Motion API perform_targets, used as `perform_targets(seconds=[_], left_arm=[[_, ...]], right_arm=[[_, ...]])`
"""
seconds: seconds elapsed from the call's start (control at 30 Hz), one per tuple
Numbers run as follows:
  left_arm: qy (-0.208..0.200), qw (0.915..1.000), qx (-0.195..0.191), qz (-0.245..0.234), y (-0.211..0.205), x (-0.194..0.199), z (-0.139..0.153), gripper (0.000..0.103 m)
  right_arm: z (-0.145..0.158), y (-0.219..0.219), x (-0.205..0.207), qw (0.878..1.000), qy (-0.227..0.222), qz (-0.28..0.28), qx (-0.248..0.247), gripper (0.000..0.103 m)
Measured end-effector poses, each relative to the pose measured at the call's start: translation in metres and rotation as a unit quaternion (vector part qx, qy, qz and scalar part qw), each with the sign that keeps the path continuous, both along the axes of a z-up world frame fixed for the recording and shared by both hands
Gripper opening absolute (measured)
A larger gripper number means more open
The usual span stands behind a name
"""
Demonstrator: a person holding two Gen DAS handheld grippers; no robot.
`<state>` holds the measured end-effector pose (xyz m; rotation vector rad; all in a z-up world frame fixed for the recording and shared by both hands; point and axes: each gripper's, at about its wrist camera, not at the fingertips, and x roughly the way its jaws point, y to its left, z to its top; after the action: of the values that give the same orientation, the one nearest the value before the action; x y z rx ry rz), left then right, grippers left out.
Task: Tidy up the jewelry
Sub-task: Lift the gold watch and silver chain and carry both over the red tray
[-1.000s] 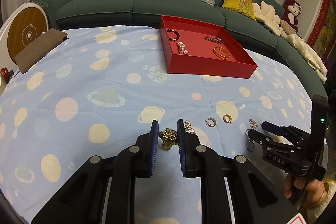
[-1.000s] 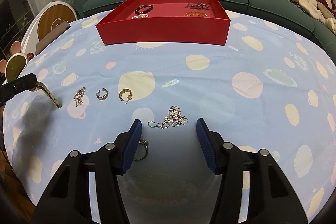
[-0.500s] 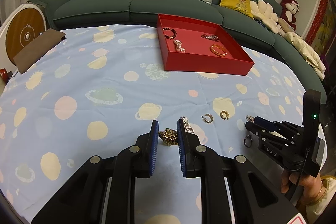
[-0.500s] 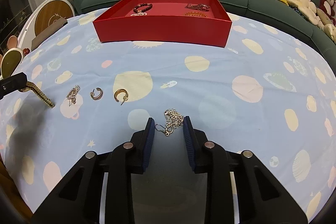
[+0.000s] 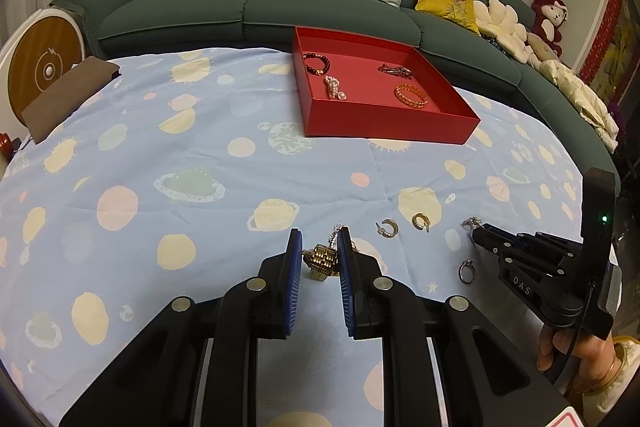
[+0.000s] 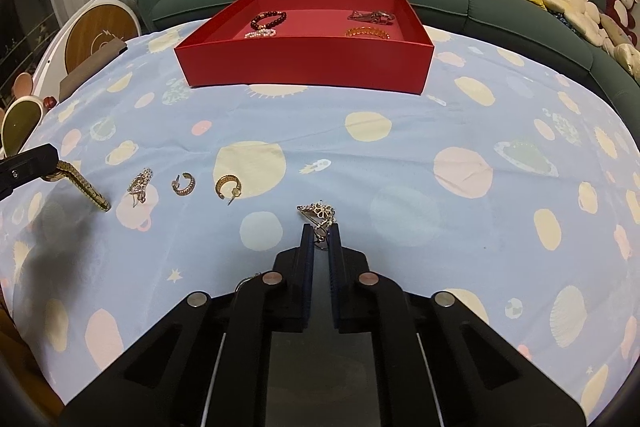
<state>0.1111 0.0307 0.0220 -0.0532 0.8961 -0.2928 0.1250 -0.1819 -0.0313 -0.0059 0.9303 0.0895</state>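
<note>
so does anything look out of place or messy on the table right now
Nothing damaged or spilled. Loose pieces are scattered on the tablecloth, outside the red tray: two hoop earrings, a dangly earring and a ring.

"DAS" in white letters on right gripper (image 5: 480, 237) body.

Ring (image 6: 250, 277) mostly hidden behind right jaws; holding hand (image 5: 576, 351) cut off.

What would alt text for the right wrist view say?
The right gripper is shut on a silver flower earring lying on a planet-print cloth. Three more earrings lie to its left; a red tray of bracelets sits beyond.
</note>
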Motion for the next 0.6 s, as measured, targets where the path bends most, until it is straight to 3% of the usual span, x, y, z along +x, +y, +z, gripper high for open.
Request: perform_targets(seconds=[0.6], left_arm=[[-0.021, 0.9993, -0.03, -0.004, -0.03, 0.01, 0.024, 0.015]], right_arm=[[0.047, -0.001, -0.008, 0.998, -0.05, 0.005, 0.043, 0.007]])
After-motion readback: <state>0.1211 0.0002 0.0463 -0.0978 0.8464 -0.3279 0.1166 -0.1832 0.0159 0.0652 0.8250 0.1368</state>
